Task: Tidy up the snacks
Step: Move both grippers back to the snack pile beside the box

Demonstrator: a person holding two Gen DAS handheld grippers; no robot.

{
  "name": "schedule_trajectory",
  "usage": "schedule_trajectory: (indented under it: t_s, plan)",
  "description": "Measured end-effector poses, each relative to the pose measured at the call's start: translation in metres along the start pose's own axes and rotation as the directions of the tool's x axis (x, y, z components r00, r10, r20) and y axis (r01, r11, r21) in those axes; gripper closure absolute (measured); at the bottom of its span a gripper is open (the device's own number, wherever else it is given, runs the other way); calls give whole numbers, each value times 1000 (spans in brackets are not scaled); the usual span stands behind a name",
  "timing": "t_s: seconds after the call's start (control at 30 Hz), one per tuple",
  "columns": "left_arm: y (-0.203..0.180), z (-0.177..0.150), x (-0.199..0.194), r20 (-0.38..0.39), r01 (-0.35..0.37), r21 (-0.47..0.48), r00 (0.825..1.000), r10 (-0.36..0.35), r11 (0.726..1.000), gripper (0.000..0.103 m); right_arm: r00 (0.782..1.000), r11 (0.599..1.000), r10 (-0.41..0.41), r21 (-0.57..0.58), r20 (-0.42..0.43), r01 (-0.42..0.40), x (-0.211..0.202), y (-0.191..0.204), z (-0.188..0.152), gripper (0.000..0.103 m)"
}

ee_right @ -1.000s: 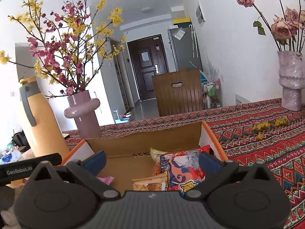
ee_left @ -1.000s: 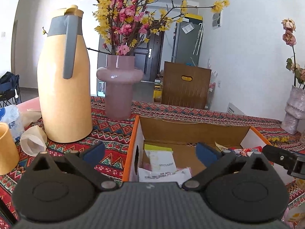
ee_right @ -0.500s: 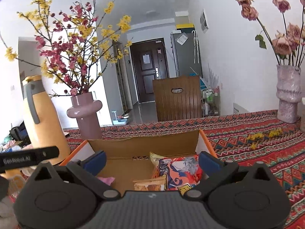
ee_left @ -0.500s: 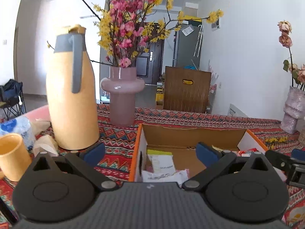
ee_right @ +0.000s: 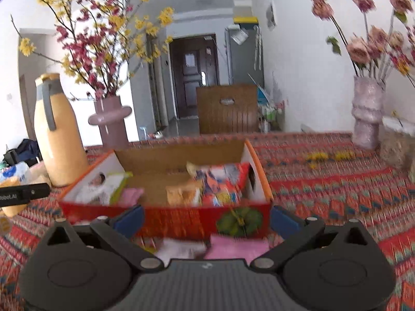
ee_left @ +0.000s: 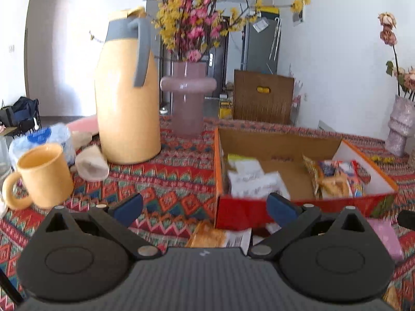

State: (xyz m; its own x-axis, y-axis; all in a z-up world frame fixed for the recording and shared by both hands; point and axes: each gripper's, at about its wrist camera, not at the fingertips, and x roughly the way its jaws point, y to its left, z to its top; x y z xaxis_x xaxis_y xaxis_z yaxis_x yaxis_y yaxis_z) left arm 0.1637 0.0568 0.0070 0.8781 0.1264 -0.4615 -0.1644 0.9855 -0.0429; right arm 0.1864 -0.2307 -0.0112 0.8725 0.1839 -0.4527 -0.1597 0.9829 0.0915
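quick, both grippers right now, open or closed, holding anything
Left gripper: open, holding nothing.
Right gripper: open, holding nothing.

It was a home: a patterned tablecloth (ee_right: 324, 181) ahead of the gripper, flower vases (ee_right: 110, 121), a thermos jug (ee_left: 127, 98), a hallway entrance door (ee_right: 193, 75) beyond.

Both grippers look the same: left gripper (ee_left: 205, 206) and right gripper (ee_right: 206, 216) have chunky matte black bodies, ribbed grey centre, round discs each side, silver pivot screws, blue fingertip pads (ee_left: 281, 207). White lettering on the black bar at mid-left of the right view.
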Motion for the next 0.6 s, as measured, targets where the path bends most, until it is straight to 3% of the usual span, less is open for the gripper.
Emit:
schedule_trajectory:
  t_s: [0.23, 0.43, 0.6]
  plan:
    - [3, -31, 8, -47, 38, 23, 998, -37, 999, 0, 997, 998, -39, 44, -60, 42, -12, -12, -33, 0]
    - [5, -34, 15, -77, 52, 4, 996, -51, 999, 0, 993, 996, -74, 40, -94, 78, 0, -21, -32, 0]
    - [7, -35, 18, -90, 53, -6, 995, -53, 999, 0, 979, 994, -99, 28, -181, 105, 31, -22, -27, 0]
